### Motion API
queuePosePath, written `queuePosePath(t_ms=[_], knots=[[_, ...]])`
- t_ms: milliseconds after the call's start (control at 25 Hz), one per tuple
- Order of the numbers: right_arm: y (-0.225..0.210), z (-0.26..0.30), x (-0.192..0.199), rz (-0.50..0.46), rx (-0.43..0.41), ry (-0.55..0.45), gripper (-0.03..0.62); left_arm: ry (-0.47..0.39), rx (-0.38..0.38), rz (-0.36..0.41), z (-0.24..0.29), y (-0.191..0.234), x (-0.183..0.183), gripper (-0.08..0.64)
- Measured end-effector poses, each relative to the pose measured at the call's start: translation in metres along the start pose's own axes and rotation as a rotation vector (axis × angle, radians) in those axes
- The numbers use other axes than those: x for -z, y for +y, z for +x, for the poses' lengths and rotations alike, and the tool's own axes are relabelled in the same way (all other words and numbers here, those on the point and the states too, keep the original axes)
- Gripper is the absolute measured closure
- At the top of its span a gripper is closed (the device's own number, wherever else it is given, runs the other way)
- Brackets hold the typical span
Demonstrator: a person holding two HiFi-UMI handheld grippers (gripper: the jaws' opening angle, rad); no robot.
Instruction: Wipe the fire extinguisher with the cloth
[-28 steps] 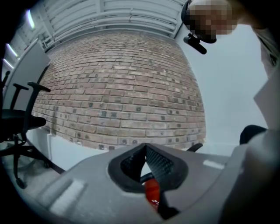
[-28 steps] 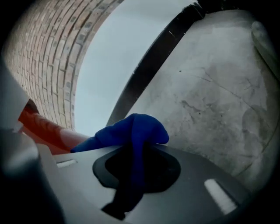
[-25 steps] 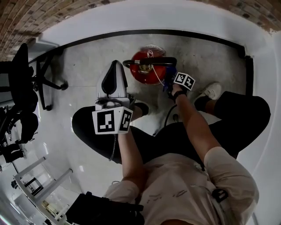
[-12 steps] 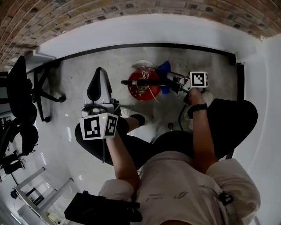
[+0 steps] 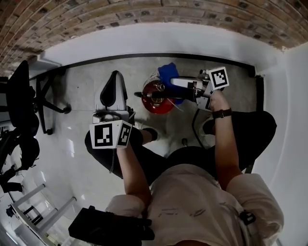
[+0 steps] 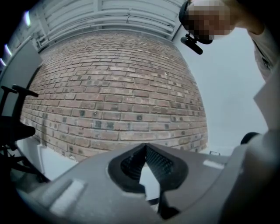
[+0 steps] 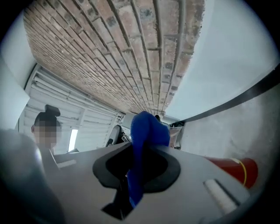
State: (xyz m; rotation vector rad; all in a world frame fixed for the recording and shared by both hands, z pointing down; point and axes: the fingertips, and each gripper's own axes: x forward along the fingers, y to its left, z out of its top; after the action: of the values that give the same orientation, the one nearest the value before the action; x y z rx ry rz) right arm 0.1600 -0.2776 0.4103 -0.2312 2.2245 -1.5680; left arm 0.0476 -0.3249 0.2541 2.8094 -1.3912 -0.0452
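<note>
A red fire extinguisher (image 5: 153, 96) stands on the grey floor in front of the person's knees, seen from above in the head view. My right gripper (image 5: 176, 83) points left over its top and is shut on a blue cloth (image 5: 168, 74), which bunches up beyond the extinguisher's black handle. In the right gripper view the blue cloth (image 7: 148, 129) rises out of my right gripper (image 7: 139, 151), and the red extinguisher body (image 7: 238, 168) shows low at the right. My left gripper (image 5: 114, 77) is held left of the extinguisher, apart from it. In the left gripper view my left gripper (image 6: 144, 149) is shut on nothing and faces a brick wall.
A brick wall (image 5: 144, 14) with a white base and a black skirting strip (image 5: 120, 54) runs behind the extinguisher. A black office chair (image 5: 24, 96) stands at the left. The person's dark trouser legs and a shoe (image 5: 149, 132) lie close to the extinguisher. A white wall (image 5: 293, 120) bounds the right.
My right gripper has swung the blue cloth from the extinguisher's right side up and over to its far top. The left gripper has stayed shut beside it with little movement.
</note>
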Motion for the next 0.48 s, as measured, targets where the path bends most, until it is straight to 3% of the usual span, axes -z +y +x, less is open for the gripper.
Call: queuePosePath(t_ms=[80,160,480], knots=[[-0.014,-0.01,-0.004,0.004,0.029,-0.048,0.534,0.003,-0.001,-0.003,-0.001,0.002,0.001,0.56],[-0.046,-0.021,0.001,0.005,0.125,-0.052,0.534,0.008,-0.005,-0.004,-0.001,0.005,0.003,0.56],[-0.253,-0.083,0.085,0.196,0.572,-0.028,0.534,0.036,-0.004,0.003,0.007,0.008,0.013,0.56]])
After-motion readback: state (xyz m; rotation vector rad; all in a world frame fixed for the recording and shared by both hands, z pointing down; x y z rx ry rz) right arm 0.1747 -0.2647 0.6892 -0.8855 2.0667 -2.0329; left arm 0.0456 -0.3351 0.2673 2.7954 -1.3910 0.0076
